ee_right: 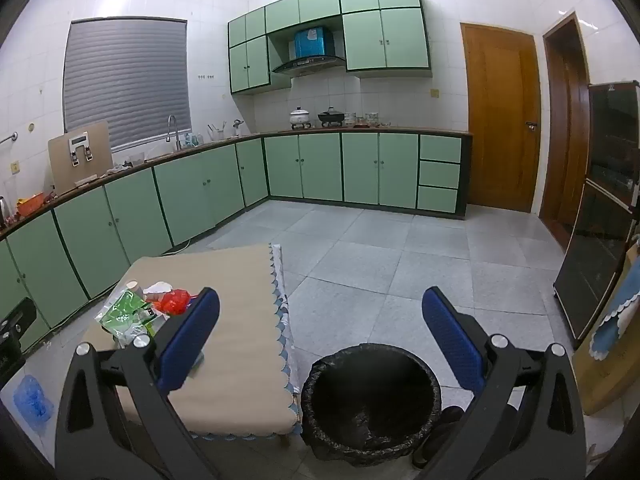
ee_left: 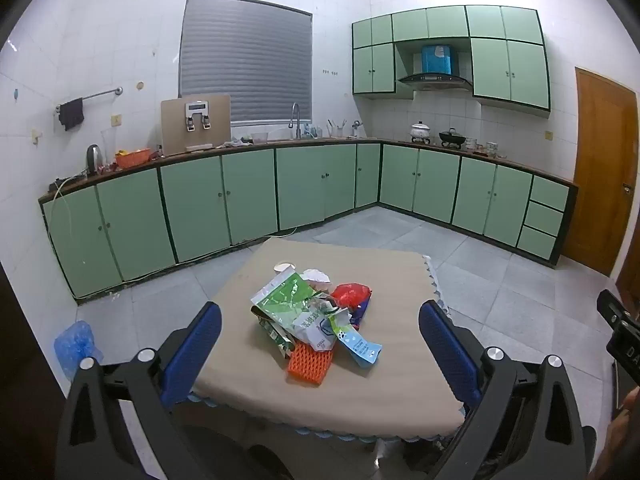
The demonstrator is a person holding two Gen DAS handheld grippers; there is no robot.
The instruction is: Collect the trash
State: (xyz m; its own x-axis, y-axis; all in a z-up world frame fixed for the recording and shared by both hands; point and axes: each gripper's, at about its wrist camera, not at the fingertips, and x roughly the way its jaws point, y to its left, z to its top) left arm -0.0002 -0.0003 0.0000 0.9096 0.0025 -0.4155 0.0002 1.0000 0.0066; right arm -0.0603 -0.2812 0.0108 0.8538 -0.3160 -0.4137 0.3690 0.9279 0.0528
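The trash sits in one loose heap (ee_left: 316,320) near the middle of the desk (ee_left: 400,380): a green wrapper (ee_left: 286,298), a red bag (ee_left: 352,294), an orange mesh pad (ee_left: 310,364), a pale blue wrapper (ee_left: 360,346) and a paper cup (ee_left: 285,268) at the far edge. The left tool (ee_left: 320,340) hangs short of the heap with its jaws spread wide and nothing between them; the right tool (ee_right: 320,336) is just as wide and empty, aimed at the black-lined bin (ee_right: 370,400) on the floor just beside the desk. The main risk is that the pieces overlap, so a pinch on one wrapper may drag the others and tip light scraps over the edge. Thin film may also slip from the pads on the way across to the bin. The bin looks nearly empty, though its dark inside is hard to read.
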